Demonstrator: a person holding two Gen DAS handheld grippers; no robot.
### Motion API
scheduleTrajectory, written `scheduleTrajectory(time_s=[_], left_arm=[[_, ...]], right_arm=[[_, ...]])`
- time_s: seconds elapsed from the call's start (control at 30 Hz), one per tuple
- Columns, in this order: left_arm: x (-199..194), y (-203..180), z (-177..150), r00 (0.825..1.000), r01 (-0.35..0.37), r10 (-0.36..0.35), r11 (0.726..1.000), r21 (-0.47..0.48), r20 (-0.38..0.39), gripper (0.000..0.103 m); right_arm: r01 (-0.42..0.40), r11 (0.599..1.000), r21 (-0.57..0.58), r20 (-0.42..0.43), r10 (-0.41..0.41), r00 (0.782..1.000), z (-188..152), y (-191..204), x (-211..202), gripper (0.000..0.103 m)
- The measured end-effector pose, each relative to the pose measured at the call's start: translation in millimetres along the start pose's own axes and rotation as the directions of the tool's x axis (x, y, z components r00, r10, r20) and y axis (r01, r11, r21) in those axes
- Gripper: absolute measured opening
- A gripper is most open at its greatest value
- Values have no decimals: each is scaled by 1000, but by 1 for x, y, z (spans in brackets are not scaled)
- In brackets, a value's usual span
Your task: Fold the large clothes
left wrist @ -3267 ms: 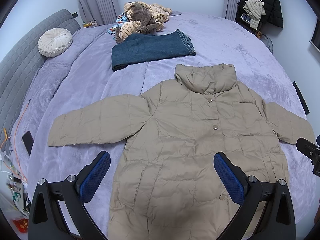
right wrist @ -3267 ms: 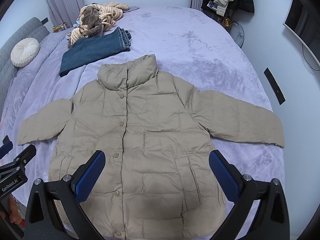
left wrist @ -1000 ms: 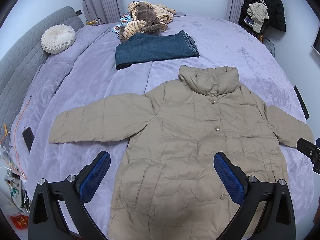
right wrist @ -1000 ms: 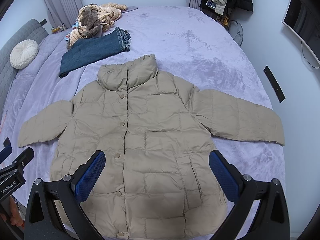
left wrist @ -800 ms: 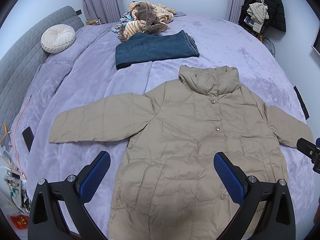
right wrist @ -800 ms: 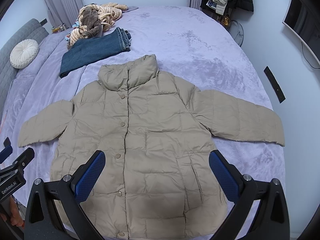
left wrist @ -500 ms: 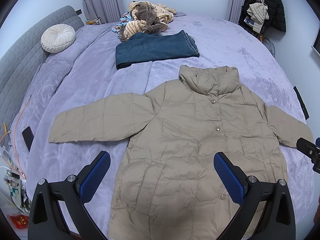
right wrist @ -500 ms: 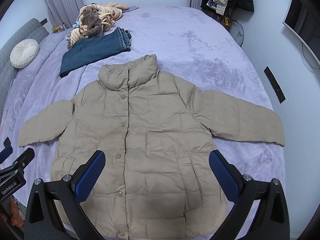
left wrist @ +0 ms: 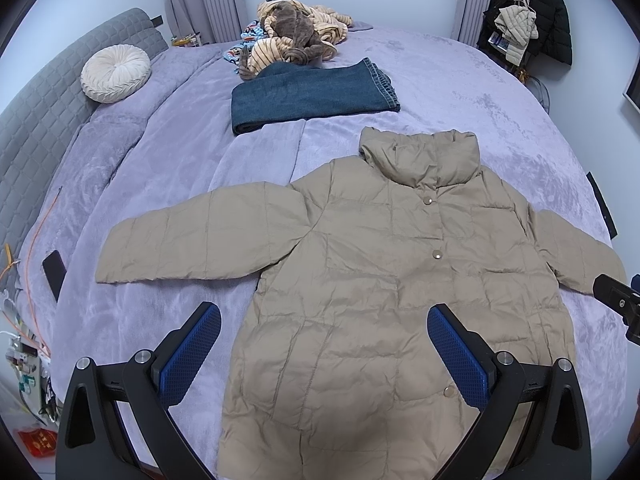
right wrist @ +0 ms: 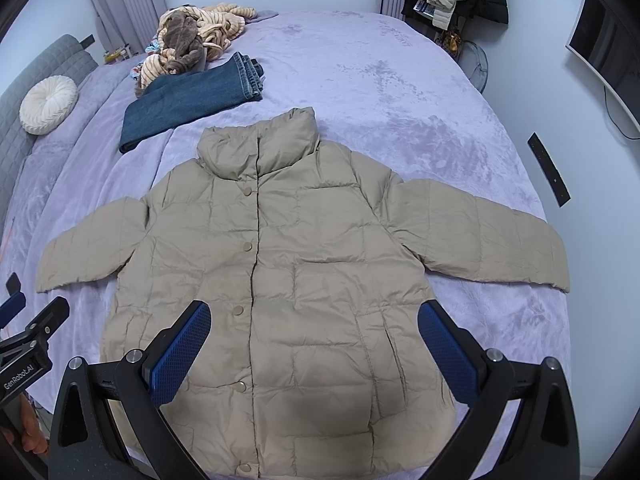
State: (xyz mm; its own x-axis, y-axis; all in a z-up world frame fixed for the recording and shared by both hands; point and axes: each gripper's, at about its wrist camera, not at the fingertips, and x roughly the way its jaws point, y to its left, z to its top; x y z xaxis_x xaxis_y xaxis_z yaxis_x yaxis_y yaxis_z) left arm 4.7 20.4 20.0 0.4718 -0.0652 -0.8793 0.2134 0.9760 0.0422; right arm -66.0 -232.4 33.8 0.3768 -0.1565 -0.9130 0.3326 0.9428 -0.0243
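Jacket (left wrist: 384, 288) flat, collar away, sleeves sideways

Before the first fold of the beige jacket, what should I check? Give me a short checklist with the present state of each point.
1. Jacket lies flat, front side up: ok.
2. Both sleeves spread out to the sides, left sleeve and right sleeve: ok.
3. Front snaps closed: ok for those that show.
4. Left gripper has its jaws open and holds nothing: ok.
5. Right gripper has its jaws open and holds nothing: ok.
6. Room on the bed for folding; the folded jeans lie apart from the collar: ok. Hem at the near edge: cannot tell, partly hidden by the grippers.
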Motion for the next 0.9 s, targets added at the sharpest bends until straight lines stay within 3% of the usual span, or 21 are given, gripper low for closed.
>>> scheduleTrajectory(time_s=[0.53,0.9], left_arm=[[12,17,-10,1000,19,-20,999,-43,-17,103],[50,85,-30,996,13,-29,983,-185,-87,103]], right_arm=[[-2,1000,-6,-16,1,1000,-6,10,5,103],[-102,994,24,-73,104,992,-8,44,31,103]])
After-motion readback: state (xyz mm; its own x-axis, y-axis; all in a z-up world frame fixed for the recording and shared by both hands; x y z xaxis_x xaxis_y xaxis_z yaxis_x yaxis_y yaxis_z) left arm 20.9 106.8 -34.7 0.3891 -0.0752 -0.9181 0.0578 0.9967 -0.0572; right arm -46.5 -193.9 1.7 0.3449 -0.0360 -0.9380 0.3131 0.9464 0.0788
